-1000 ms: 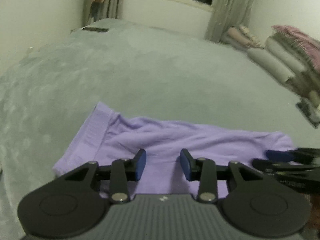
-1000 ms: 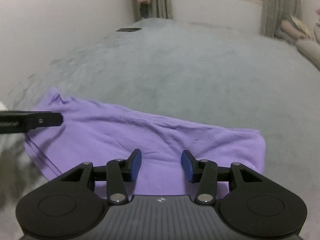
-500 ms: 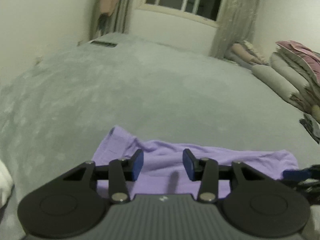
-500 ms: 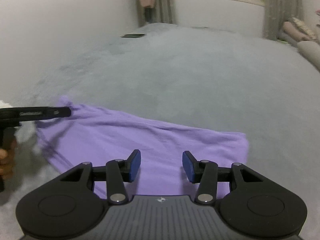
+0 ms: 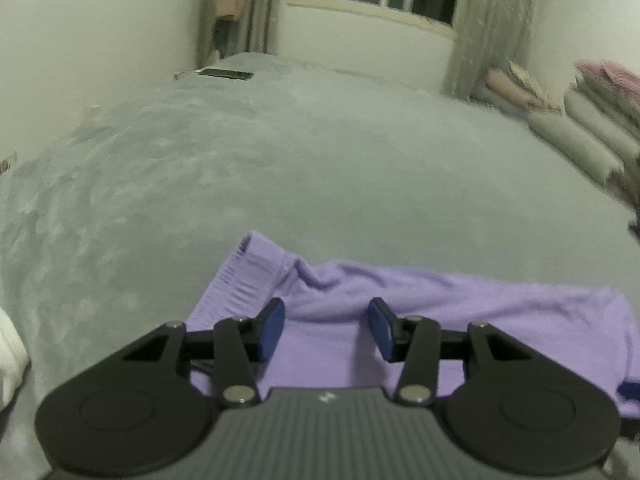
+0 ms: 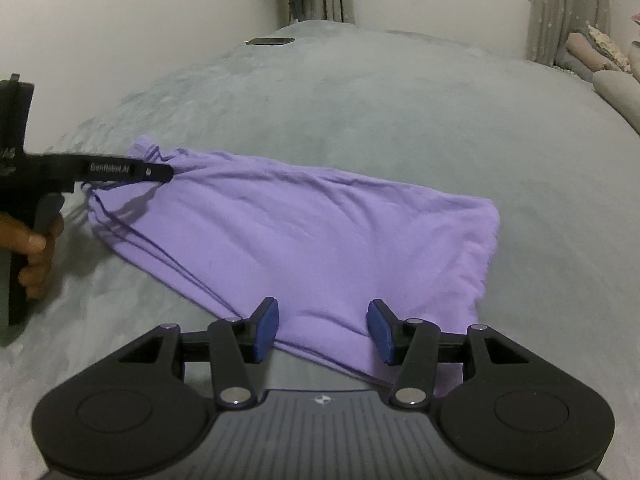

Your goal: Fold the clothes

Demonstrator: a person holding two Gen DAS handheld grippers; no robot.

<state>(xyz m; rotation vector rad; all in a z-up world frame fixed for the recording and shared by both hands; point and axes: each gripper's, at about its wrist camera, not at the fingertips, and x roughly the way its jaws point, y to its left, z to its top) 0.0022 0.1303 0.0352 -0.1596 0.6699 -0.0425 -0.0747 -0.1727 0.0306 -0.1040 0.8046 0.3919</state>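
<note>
So the right gripper (image 6: 322, 330) is hanging over the near edge of the shirt (image 6: 304, 236), jaws opening, nothing between them. Left gripper (image 5: 326, 330) is sitting spread and empty too. Soft purple knit, ribbed hem, lying folded and wrinkly on the fuzzy grey bed (image 6: 400, 100), probably awaiting another fold.

A purple garment (image 6: 304, 240) lies folded and spread on a grey bedspread (image 6: 400, 112), its layered hems along the near-left edge. The right gripper (image 6: 322, 330) hangs over the garment's near edge, its blue-padded jaws opening with nothing pressed between them. At the left, the left gripper (image 6: 160, 172), held by a hand (image 6: 34, 252), reaches to the garment's far-left corner; whether it pinches the cloth there is hard to say. A flat dark object (image 6: 270, 41) lies at the far end of the bed, and rolled bedding (image 6: 612, 76) sits at the right.
</note>
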